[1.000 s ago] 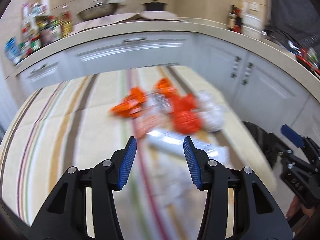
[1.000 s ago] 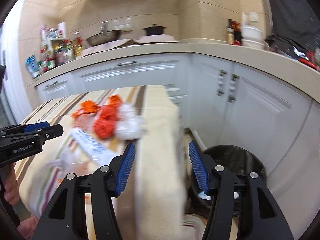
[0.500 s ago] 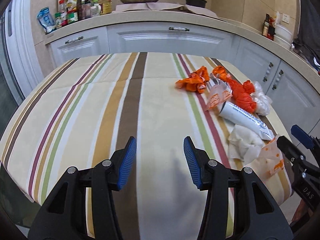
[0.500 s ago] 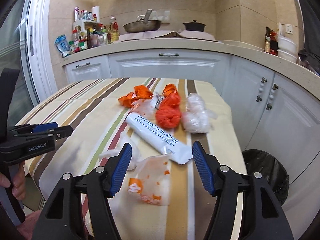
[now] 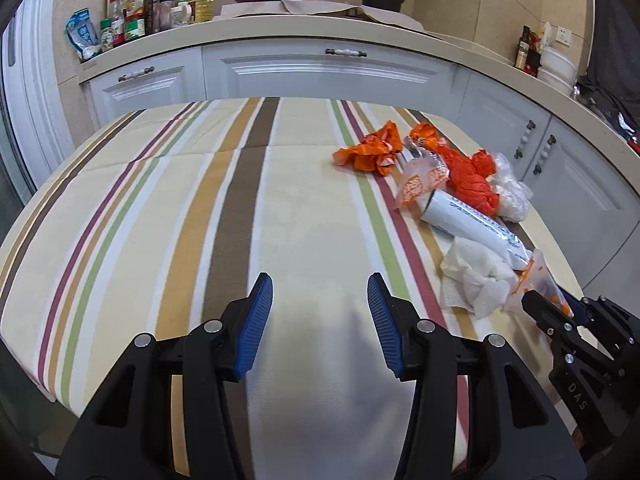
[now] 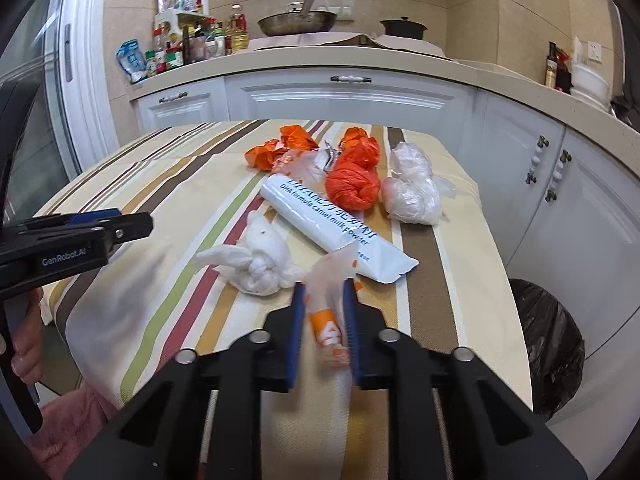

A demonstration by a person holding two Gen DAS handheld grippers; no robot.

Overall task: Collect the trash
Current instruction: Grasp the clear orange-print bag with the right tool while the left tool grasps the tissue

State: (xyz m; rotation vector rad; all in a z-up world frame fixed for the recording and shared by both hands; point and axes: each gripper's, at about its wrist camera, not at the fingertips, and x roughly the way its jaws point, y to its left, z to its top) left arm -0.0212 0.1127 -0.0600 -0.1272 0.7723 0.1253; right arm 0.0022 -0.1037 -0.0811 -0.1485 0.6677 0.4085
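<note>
Item: clear orange-printed wrapper point(image 6: 326, 320), pinched in my right gripper point(image 6: 323, 336) at the striped table point(image 5: 200, 208) edge.

My left gripper point(image 5: 320, 320) hangs wide, holding nothing. Remaining litter clusters beside the black-lined bin point(image 6: 548, 344), handy for dropping. White pouch point(image 6: 336, 228) reads "DHA formula camel milk powder"; the left tool is marked "GenRobot.AI".

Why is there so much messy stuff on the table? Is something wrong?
Nothing is spilled or broken. Trash lies in a heap on the table's right side: orange bags, a crumpled tissue, a milk powder packet. The right gripper pinches a wrapper.
</note>
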